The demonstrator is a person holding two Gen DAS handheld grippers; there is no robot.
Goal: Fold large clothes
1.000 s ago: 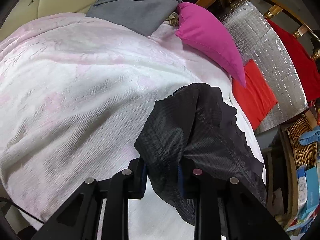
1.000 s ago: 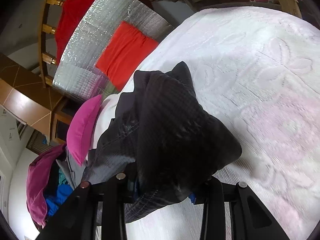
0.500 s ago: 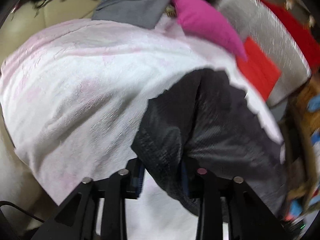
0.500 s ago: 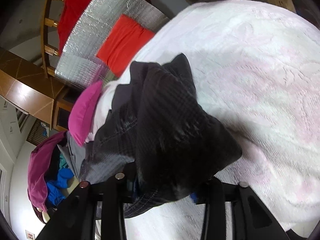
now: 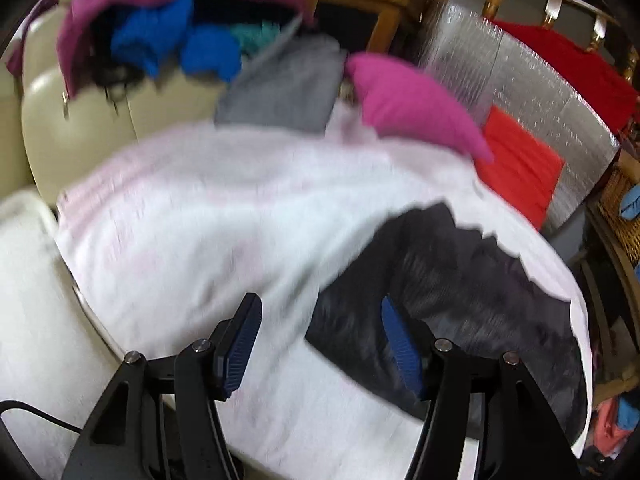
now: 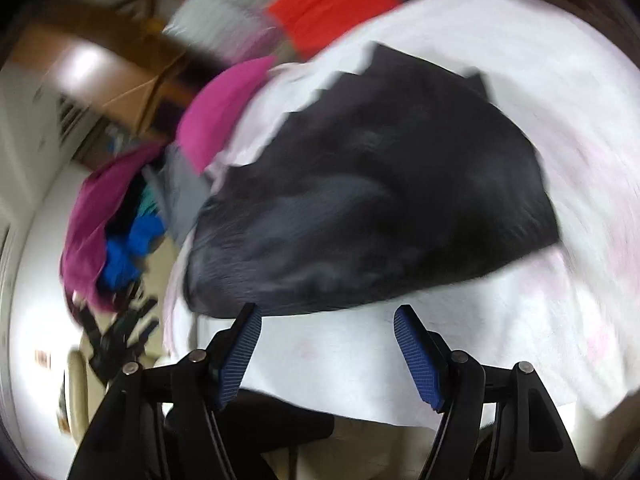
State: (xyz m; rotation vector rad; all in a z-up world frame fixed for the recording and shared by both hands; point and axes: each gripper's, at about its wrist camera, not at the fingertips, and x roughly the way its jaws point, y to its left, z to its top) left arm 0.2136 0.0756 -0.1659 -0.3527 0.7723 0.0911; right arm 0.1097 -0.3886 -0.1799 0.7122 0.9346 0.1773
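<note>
A black garment (image 5: 460,296) lies bunched in a folded heap on the white-pink bedspread (image 5: 224,216); it also shows in the right wrist view (image 6: 384,196). My left gripper (image 5: 320,320) is open and empty, its right pad near the garment's near edge. My right gripper (image 6: 326,326) is open and empty, just in front of the garment's near edge over the bedspread (image 6: 552,312). Both views are motion-blurred.
A magenta pillow (image 5: 412,104) and grey garment (image 5: 288,84) lie at the bed's far end. A pile of purple and blue clothes (image 5: 168,24) sits on a cream sofa (image 5: 72,120). A red cushion (image 5: 516,160) leans on silver foil. A wicker basket (image 5: 624,216) stands right.
Both grippers have opened and let go of the black garment, which now lies on the bedspread. Both have pulled back from it, and the views have swung.
</note>
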